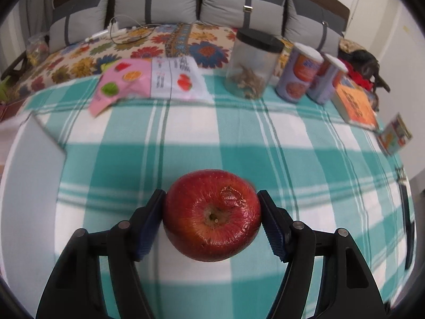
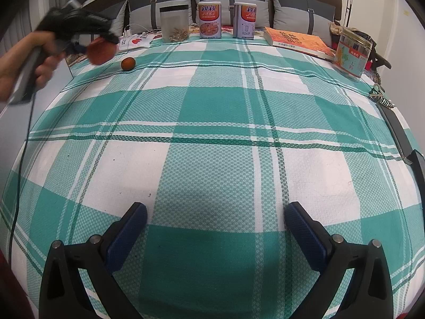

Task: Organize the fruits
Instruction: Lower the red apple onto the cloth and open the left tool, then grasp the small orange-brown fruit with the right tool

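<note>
A red apple (image 1: 211, 215) with a wrinkled, bruised patch hangs above the green-and-white checked cloth (image 1: 239, 138), and my left gripper (image 1: 211, 222) is shut on it, a blue pad pressed to each side. The right wrist view shows that same gripper (image 2: 90, 45) as a blur at the far left, held by a hand, with the apple (image 2: 102, 48) in it. A small orange fruit (image 2: 128, 64) lies on the cloth just right of it. My right gripper (image 2: 215, 235) hovers open over the cloth's near part, nothing between its fingers.
Along the back stand a clear jar with a black lid (image 1: 252, 65), two printed cans (image 1: 298, 73), an orange book (image 1: 356, 106) and a small printed tin (image 2: 352, 54). Fruit picture cards (image 1: 148, 81) lie at back left. Grey cushions (image 1: 156, 2) line the headboard.
</note>
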Tool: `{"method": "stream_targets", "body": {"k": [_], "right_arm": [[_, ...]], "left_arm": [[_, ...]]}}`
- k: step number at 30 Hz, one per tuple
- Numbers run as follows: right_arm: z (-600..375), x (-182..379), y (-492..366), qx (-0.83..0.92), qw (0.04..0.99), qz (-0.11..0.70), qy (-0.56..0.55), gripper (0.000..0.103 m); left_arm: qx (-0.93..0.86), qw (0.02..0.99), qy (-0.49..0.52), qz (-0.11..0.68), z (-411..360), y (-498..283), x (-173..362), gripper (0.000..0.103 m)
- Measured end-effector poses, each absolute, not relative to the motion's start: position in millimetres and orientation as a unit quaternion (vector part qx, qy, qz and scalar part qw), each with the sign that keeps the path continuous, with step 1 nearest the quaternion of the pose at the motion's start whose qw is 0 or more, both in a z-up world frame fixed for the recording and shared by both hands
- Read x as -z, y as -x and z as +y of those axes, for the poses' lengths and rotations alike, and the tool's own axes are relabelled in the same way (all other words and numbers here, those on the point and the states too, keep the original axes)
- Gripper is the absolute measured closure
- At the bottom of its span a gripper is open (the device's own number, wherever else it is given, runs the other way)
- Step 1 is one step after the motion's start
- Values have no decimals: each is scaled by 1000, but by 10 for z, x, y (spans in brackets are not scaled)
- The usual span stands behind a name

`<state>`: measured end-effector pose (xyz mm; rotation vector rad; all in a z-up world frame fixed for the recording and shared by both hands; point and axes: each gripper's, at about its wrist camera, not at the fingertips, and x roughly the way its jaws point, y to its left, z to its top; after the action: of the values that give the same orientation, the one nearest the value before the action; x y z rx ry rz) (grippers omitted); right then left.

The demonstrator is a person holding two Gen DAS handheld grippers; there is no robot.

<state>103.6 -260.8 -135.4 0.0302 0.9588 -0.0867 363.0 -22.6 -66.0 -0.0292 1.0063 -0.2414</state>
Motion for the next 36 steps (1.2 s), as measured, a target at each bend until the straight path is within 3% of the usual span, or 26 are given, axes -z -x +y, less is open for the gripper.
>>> {"method": "stream_targets", "body": {"k": [12, 26, 36], "right_arm": [[-2608, 1353, -1037, 42, 886, 461, -15, 0], [-2607, 1351, -1035, 42, 886, 461, -15, 0], [-2610, 1350, -1032, 42, 886, 461, -15, 0]], "left_arm": [[97, 852, 13, 514, 245, -2156, 1011, 32], [93, 870, 6, 484, 301, -2058, 1020, 27], [109, 880, 41, 460, 361, -1817, 669, 24]]}}
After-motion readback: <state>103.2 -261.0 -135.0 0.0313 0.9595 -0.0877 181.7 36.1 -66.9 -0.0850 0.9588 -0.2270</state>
